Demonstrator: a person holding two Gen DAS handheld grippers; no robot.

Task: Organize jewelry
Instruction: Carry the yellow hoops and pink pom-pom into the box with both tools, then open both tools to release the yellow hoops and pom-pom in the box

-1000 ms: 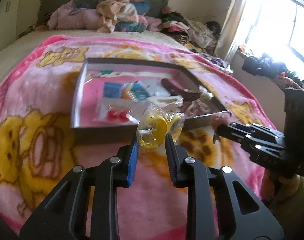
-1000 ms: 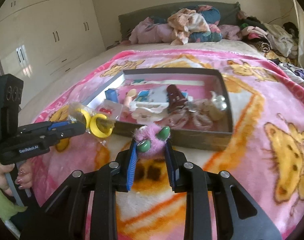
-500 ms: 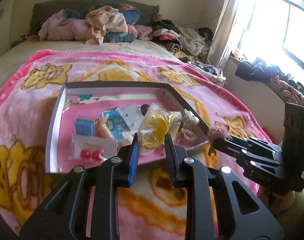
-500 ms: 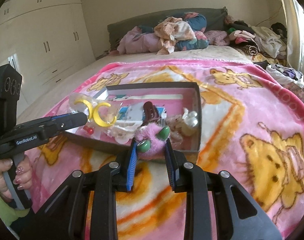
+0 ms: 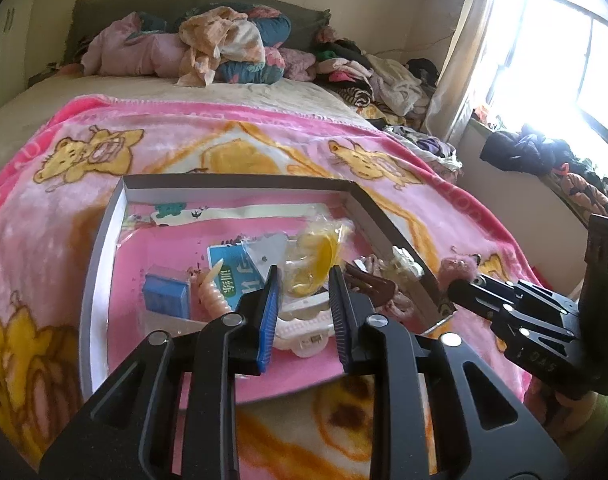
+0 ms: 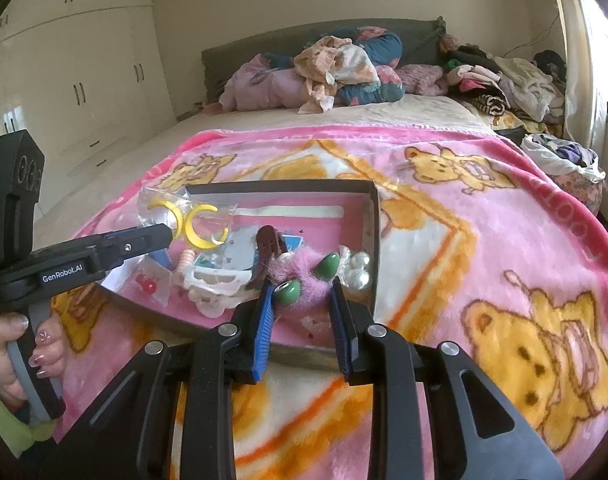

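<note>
Both loads moved from outside the tray [image 5: 104, 248] to over it: left gripper [image 5: 304, 280] clamps bagged yellow earrings [image 6: 196, 224], right gripper [image 6: 302, 292] clamps pink fuzzy piece [image 6: 300, 272]; release next.

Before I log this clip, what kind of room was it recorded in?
A bedroom, almost certainly in a home. The work happens on a bed with a pink bear-print blanket, clothes piled against a dark headboard, and built-in white wardrobes along one wall. The jewelry box sits on the blanket.

Box [image 5: 104, 240] crowded – blanket [image 5: 264, 148] around bare.
</note>
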